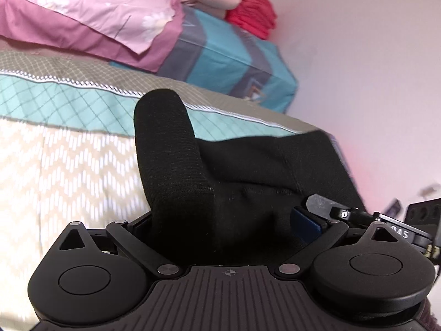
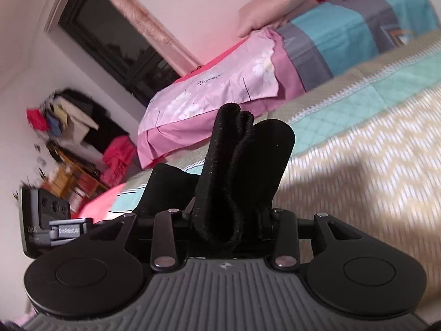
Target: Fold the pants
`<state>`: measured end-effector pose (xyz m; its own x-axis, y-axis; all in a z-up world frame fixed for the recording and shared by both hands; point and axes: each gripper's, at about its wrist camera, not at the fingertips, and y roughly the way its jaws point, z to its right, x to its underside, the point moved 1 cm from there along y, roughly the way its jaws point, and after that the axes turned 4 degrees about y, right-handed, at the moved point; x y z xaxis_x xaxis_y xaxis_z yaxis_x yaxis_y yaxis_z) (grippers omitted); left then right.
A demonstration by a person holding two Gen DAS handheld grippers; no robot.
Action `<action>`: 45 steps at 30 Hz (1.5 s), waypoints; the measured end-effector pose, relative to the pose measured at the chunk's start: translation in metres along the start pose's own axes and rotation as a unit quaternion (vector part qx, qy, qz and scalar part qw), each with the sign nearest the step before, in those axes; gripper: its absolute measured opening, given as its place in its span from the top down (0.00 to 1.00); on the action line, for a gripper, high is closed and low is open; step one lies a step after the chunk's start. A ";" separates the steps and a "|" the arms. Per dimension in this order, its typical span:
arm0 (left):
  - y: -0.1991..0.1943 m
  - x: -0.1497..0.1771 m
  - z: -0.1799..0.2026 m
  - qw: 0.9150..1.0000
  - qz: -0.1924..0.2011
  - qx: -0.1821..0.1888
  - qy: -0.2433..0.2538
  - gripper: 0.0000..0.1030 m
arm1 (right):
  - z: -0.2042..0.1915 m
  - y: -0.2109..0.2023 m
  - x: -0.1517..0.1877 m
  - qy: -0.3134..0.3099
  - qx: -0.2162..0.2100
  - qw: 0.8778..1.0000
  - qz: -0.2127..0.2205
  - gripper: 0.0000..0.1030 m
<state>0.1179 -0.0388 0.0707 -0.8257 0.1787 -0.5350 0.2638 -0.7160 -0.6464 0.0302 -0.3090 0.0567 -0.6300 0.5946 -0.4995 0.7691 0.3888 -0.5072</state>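
Bunching between both tongs, the pants [image 1: 264,165] hang just above the bed [image 1: 69,171], black cloth stretched from one grip to the other — that span is the long axis. The left gripper [image 1: 220,220] is clenched on a rolled edge; the right gripper [image 2: 228,220] pinches a doubled fold. Neither is nearer — the fold likely depends on carrying both ends toward the pillow [image 1: 91,19] edge together.

left gripper [image 1: 220,220] clamps black pants [image 1: 248,165] | patterned quilt [image 1: 69,165] beneath
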 end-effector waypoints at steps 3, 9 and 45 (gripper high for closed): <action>-0.023 0.031 0.015 1.000 -0.017 0.018 0.006 0.00 | 0.000 -0.040 0.030 0.035 0.002 0.999 0.002 0.58; 0.005 0.107 0.007 0.995 -0.101 0.004 0.005 0.00 | 0.044 -0.070 0.103 0.080 0.074 0.994 -0.016 0.53; 0.033 0.134 0.028 0.954 -0.130 -0.251 0.098 0.00 | 0.050 -0.090 0.165 -0.029 0.296 0.955 0.009 0.12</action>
<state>0.0019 -0.0575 -0.0068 -0.7991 0.4645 -0.3817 0.3103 -0.2251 -0.9236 -0.1486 -0.2807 -0.0151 -0.6349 0.5510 -0.5415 0.5950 -0.0983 -0.7977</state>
